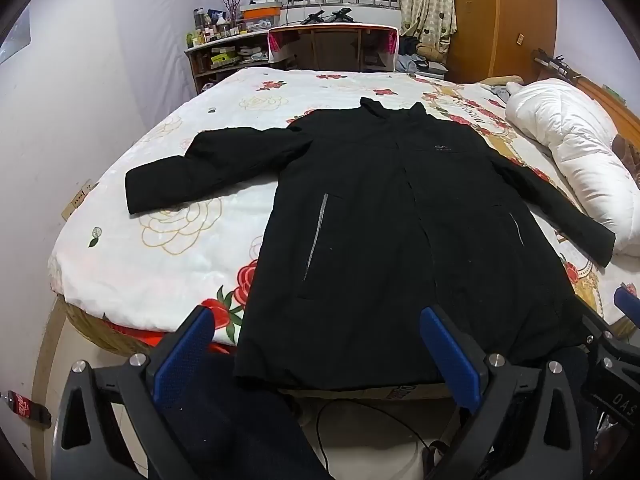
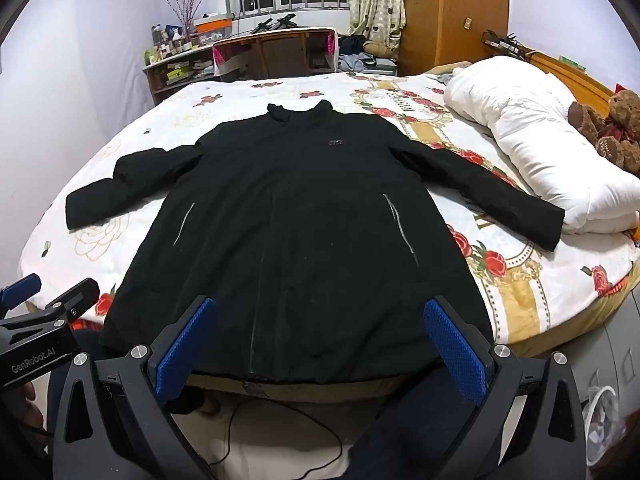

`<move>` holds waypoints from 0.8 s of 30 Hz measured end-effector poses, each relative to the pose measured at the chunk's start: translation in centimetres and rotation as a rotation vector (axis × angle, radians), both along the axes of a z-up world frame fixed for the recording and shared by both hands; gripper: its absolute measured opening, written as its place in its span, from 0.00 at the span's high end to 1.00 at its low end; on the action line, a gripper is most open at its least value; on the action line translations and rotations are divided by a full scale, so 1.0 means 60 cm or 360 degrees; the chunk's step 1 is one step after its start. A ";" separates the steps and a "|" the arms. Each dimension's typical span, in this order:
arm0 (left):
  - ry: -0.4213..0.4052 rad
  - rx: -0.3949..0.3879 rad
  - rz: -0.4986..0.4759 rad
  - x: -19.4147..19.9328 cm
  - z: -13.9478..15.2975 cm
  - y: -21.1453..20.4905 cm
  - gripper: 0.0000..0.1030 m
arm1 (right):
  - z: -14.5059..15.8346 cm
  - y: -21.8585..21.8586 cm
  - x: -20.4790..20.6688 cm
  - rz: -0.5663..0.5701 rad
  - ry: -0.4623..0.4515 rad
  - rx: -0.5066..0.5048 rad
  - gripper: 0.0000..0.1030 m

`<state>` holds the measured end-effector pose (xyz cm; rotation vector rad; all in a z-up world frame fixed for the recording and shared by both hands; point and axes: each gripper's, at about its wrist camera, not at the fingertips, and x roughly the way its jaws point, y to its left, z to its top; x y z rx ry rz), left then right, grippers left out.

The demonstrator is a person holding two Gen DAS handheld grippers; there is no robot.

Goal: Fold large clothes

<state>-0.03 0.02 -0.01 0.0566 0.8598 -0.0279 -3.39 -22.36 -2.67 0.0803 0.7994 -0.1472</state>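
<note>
A long black coat (image 1: 380, 216) (image 2: 296, 220) lies flat and face up on the bed (image 1: 168, 248) (image 2: 516, 292), collar at the far end, both sleeves spread out to the sides, hem at the near edge. My left gripper (image 1: 316, 344) hovers open above the hem, its blue pads (image 1: 184, 356) wide apart with nothing between them. My right gripper (image 2: 320, 340) is also open over the hem, clear of the cloth. The right gripper's edge (image 1: 616, 340) shows at the right of the left wrist view, and the left gripper's body (image 2: 40, 328) shows at the left of the right wrist view.
A rolled white duvet (image 2: 532, 136) lies along the bed's right side beside a brown teddy bear (image 2: 608, 128). A desk (image 1: 332, 46) and cluttered shelves (image 1: 224, 52) stand beyond the bed. A black cable (image 2: 280, 432) trails on the floor below the hem.
</note>
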 end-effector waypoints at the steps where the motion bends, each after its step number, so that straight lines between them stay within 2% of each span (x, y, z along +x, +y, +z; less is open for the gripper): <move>1: 0.0003 0.0001 0.0002 0.000 0.000 0.001 0.00 | 0.000 0.000 0.000 0.0000 0.0000 -0.0003 0.00; 5: 0.0012 0.0013 0.0006 0.000 -0.001 0.001 0.00 | -0.001 0.000 0.001 0.0004 0.0001 -0.0004 0.00; 11: 0.0052 -0.0099 0.0007 -0.007 -0.008 0.014 0.00 | 0.010 -0.001 -0.005 0.0004 -0.0023 -0.0013 0.00; 14: 0.0036 -0.0053 0.0032 -0.015 -0.007 0.014 0.00 | 0.014 -0.002 -0.008 0.0009 -0.0035 -0.0015 0.00; 15: 0.0039 -0.0055 0.0043 -0.006 0.007 0.012 0.00 | 0.015 -0.002 -0.008 0.0009 -0.0035 -0.0016 0.00; 24: 0.0036 -0.0034 0.0047 -0.014 0.016 0.004 0.00 | 0.012 0.004 -0.011 0.0013 -0.0050 -0.0028 0.00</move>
